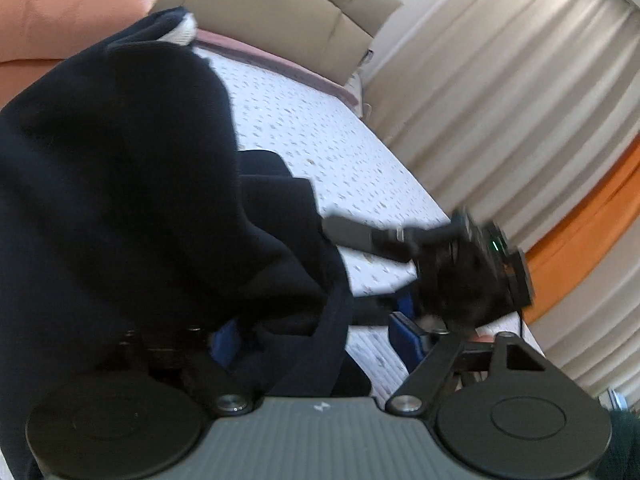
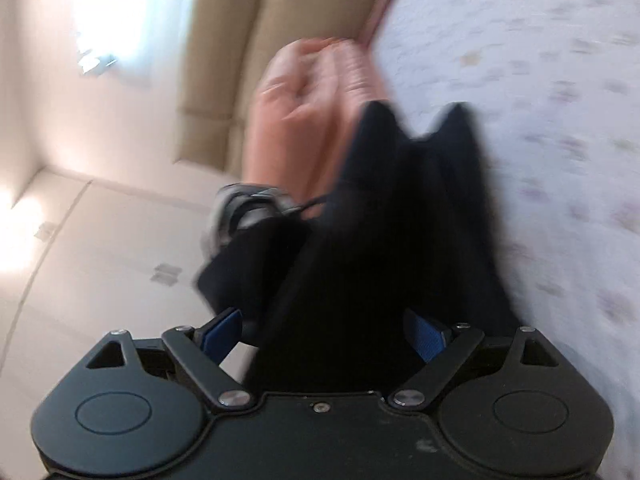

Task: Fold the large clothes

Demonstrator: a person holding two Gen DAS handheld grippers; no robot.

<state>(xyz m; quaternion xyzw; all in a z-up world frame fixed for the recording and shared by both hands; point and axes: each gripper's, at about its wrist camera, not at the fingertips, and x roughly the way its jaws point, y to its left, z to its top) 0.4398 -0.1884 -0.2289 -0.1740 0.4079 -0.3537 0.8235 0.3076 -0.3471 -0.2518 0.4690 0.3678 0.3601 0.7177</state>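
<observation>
Our left gripper (image 1: 316,332) has dark navy cloth bunched between its blue pads (image 1: 404,330); the pads stand fairly wide apart, so we cannot tell if they really pinch it. The navy garment (image 1: 120,184) hangs in a big heap at the left, above the bed (image 1: 320,128) with its dotted white sheet. Our right gripper (image 2: 324,336) also has the garment (image 2: 384,216) filling the gap between its pads, again wide. Farther away lie a pink pillow (image 2: 292,120) and a beige headboard (image 1: 280,12); pleated curtains (image 1: 520,92) hang at the right.
</observation>
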